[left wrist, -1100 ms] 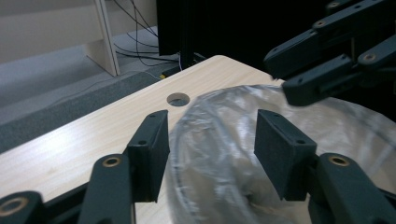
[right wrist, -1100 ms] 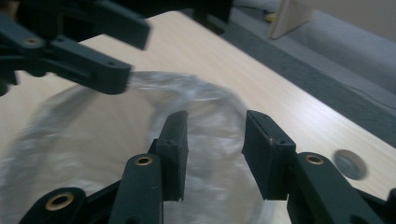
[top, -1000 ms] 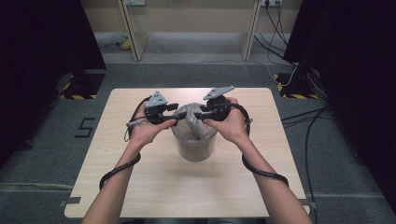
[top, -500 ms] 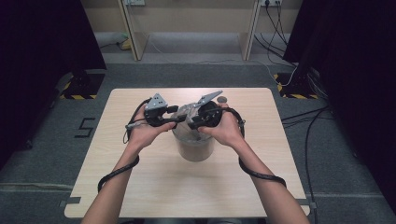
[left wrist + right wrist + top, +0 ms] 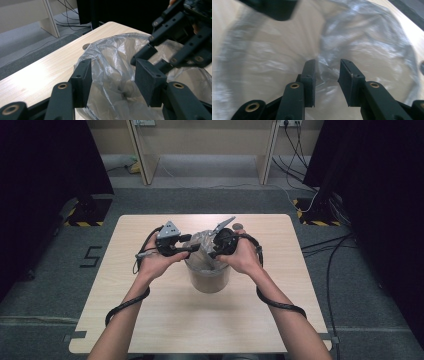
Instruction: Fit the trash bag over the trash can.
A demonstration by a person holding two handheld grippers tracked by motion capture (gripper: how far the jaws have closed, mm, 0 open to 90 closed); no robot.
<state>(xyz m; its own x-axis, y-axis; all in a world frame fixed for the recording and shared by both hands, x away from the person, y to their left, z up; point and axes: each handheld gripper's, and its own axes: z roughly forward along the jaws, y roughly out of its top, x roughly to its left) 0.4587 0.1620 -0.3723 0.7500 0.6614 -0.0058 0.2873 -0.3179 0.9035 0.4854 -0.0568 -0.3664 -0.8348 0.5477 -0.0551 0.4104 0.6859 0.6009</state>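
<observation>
**Jaws at the bin rim, liner half fitted**

Jaws of the left gripper [image 5: 186, 251] stand apart around the plastic liner [image 5: 112, 62], apparently not pinching it; the right gripper [image 5: 214, 251] has been closing, film between its gaping jaws. Bin [image 5: 210, 279] sits mid-table [image 5: 150, 320]. Liner draped inside; spreading over the rim likely remains.

1. The high view is bright in the middle, where the table [image 5: 150, 320] looks pale, and very dark at both sides.
2. The left gripper view is mostly sharp.
3. The right gripper view is blurry, and the plastic bag [image 5: 367, 45] shines white.
</observation>
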